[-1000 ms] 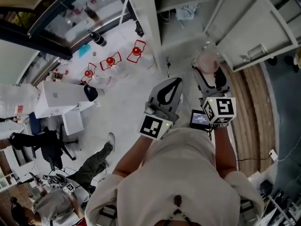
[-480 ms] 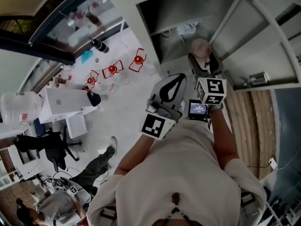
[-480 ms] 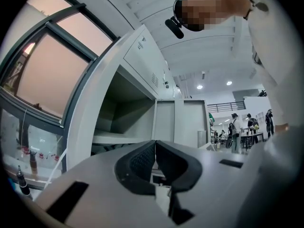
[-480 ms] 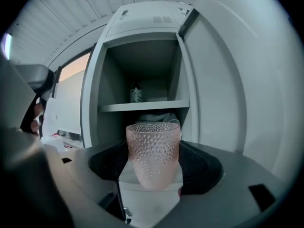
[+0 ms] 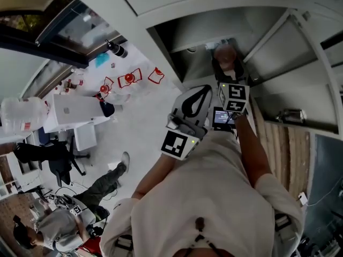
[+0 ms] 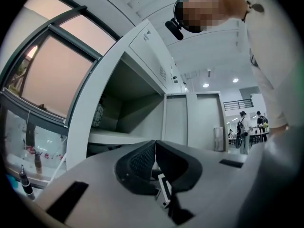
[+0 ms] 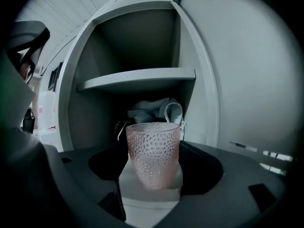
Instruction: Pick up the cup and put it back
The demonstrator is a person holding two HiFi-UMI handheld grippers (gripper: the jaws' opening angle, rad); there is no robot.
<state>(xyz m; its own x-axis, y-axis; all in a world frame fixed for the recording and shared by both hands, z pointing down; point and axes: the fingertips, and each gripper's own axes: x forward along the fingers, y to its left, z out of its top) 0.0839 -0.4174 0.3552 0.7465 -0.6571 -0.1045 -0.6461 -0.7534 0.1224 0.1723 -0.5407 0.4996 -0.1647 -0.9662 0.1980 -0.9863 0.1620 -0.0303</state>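
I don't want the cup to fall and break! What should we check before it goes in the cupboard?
1. Is the cup held tight? Ok: the right gripper is shut on the lower part of the pink cup.
2. Is the cup upright? Ok: its rim faces up.
3. Is the cabinet door open? Ok: it is swung wide.
4. Is there room under the shelf? Cannot tell: a crumpled cloth lies at the back, and the cup hides the floor of that compartment.
5. Is the left gripper out of the way? Ok: it is shut, empty and off to the side of the cup.
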